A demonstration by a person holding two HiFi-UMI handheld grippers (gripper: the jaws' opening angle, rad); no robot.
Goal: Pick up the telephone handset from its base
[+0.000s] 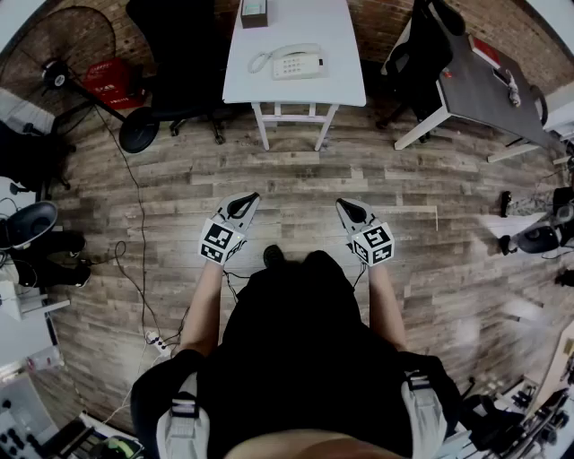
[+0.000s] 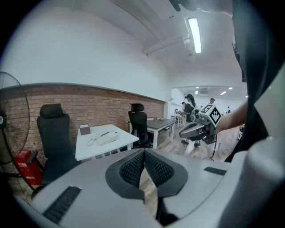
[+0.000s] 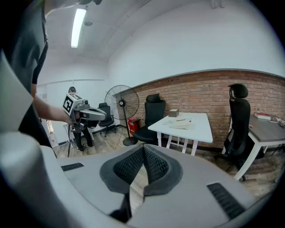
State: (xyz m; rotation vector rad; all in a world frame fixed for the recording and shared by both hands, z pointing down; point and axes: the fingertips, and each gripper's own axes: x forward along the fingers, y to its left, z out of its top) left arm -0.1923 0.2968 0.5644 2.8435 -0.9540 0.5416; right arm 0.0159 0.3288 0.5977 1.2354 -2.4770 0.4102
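A white telephone sits on a white table far ahead of me, its handset lying on the base with the cord looped at the left. My left gripper and right gripper hang side by side over the wooden floor, well short of the table. Both are shut with nothing between the pads. The left gripper view shows its closed jaws with the telephone small in the distance. In the right gripper view the jaws are closed too, and the telephone lies on the far table.
A small brown box stands at the table's back. A black office chair and a floor fan are left of the table, a grey desk with another chair is at the right. A cable and power strip lie on the floor at my left.
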